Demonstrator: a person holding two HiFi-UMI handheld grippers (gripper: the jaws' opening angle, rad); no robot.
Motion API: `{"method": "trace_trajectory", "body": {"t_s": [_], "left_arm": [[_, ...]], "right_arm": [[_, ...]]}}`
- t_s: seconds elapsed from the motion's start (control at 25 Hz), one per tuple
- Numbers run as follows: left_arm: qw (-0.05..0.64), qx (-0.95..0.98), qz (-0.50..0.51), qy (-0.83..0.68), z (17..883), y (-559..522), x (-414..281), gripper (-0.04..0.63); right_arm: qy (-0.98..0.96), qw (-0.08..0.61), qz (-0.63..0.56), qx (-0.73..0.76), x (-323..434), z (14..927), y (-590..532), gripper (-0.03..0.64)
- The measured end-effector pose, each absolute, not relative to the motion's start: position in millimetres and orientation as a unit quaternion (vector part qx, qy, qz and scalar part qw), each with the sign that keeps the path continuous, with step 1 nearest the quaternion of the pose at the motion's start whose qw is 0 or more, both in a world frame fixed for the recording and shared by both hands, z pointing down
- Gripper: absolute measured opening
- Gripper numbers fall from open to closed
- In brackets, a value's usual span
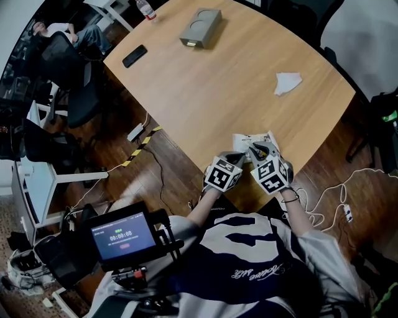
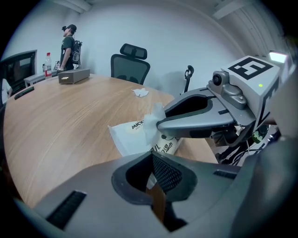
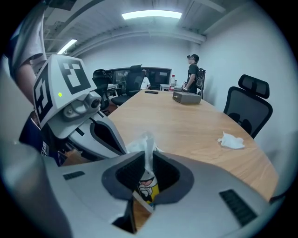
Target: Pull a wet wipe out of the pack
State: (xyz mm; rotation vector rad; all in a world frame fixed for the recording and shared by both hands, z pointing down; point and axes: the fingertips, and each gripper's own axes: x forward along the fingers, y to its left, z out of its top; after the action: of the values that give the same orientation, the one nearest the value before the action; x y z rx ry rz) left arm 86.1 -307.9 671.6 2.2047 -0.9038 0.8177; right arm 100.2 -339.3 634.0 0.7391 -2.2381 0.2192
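A white wet wipe pack point(image 1: 244, 140) lies at the near edge of the wooden table point(image 1: 211, 87). My right gripper point(image 3: 148, 160) is shut on a white wet wipe point(image 3: 148, 143) that stands up out of the pack point(image 3: 148, 189). In the left gripper view the same wipe point(image 2: 151, 122) rises from the pack point(image 2: 126, 134) under the right gripper's fingers point(image 2: 195, 123). My left gripper point(image 2: 152, 162) is shut, and a bit of the pack's near edge shows between its pads. In the head view the left gripper point(image 1: 236, 158) and the right gripper point(image 1: 260, 149) sit side by side over the pack.
A crumpled wipe point(image 1: 287, 82) lies further out on the table. A grey box point(image 1: 201, 28), a black phone point(image 1: 134, 56) and a bottle point(image 1: 145, 9) are at the far end. Office chairs point(image 3: 249, 104) ring the table; a person point(image 3: 193, 74) stands at the back. Cables point(image 1: 329, 192) lie on the floor.
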Motion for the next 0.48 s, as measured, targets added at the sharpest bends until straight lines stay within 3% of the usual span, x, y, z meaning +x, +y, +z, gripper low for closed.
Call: {"method": "trace_trajectory", "body": {"t_s": [0.48], "left_arm": [[0.305,0.835,0.311,-0.336,672,-307,84,0.003]], "right_arm": [[-0.880,0.280,0.150,0.354,111,584,-333,0.038]]}}
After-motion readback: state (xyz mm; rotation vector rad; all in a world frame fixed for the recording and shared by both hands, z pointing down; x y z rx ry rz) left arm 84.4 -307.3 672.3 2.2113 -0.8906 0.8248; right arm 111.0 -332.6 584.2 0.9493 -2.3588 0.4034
